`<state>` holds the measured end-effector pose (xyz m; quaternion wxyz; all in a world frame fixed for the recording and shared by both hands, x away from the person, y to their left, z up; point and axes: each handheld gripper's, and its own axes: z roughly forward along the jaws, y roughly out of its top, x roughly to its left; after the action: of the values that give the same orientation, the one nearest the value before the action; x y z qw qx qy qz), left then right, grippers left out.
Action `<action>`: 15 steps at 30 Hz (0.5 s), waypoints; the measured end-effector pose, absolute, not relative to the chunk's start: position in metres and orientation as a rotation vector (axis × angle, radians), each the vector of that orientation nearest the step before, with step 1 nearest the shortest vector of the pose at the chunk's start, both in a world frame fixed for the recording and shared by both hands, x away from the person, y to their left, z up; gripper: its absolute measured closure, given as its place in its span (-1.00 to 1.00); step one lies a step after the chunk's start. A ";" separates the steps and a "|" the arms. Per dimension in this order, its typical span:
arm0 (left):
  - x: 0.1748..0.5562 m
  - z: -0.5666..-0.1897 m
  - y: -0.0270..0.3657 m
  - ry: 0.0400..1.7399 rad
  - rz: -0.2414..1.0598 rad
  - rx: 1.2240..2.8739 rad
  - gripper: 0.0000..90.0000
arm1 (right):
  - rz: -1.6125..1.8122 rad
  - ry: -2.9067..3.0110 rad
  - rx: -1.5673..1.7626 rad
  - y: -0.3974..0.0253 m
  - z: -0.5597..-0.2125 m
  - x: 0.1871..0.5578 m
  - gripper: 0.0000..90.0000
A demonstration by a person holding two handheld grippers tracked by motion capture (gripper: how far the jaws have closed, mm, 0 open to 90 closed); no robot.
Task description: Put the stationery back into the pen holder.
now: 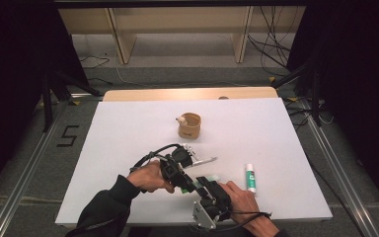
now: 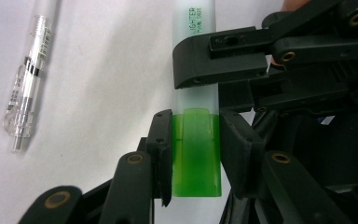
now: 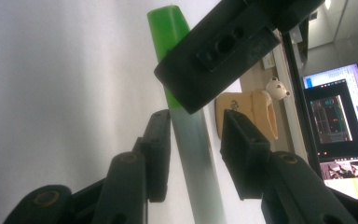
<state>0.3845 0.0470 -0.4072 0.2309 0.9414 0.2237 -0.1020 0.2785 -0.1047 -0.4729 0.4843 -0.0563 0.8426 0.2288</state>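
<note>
A highlighter with a white barrel [image 2: 193, 28] and a green cap [image 2: 196, 154] lies low over the white table, near its front. My left gripper [image 2: 196, 122] is shut on the green cap, one jaw on each side. My right gripper [image 3: 196, 122] straddles the barrel [image 3: 193, 154]: its left jaw touches the barrel and a narrow gap shows at its right jaw. In the high view the left gripper [image 1: 190, 186] and right gripper [image 1: 206, 181] meet tip to tip at the highlighter [image 1: 213, 177]. The left gripper's jaw crosses the green cap [image 3: 168, 23] in the right gripper view.
A clear pen [image 2: 28, 88] lies just beyond the grippers [image 1: 201, 162]. A white tube with a green label [image 1: 250, 177] rests to the right. A tan cup with a small bear figure [image 1: 190, 126] stands mid-table. A screen [image 3: 335, 112] glows off the table.
</note>
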 end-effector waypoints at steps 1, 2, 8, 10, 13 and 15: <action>0.384 -0.408 0.047 0.618 -0.282 2.584 0.47 | 0.554 2.054 -0.137 -0.105 -0.473 0.278 0.43; 0.385 -0.408 0.047 0.615 -0.283 2.587 0.47 | 0.551 2.050 -0.150 -0.105 -0.473 0.279 0.44; 0.386 -0.408 0.047 0.617 -0.295 2.587 0.47 | 0.541 2.053 -0.152 -0.104 -0.474 0.278 0.51; 0.386 -0.408 0.047 0.620 -0.298 2.586 0.47 | 0.534 2.049 -0.166 -0.104 -0.475 0.278 0.53; 0.386 -0.409 0.047 0.625 -0.301 2.579 0.47 | 0.525 2.050 -0.166 -0.104 -0.475 0.278 0.57; 0.386 -0.408 0.046 0.625 -0.300 2.581 0.47 | 0.522 2.048 -0.168 -0.105 -0.475 0.279 0.58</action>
<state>0.3857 0.0463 -0.4085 0.2326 0.9392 0.2276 -0.1093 0.2787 -0.1045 -0.4754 0.4887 -0.0692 0.8428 0.2147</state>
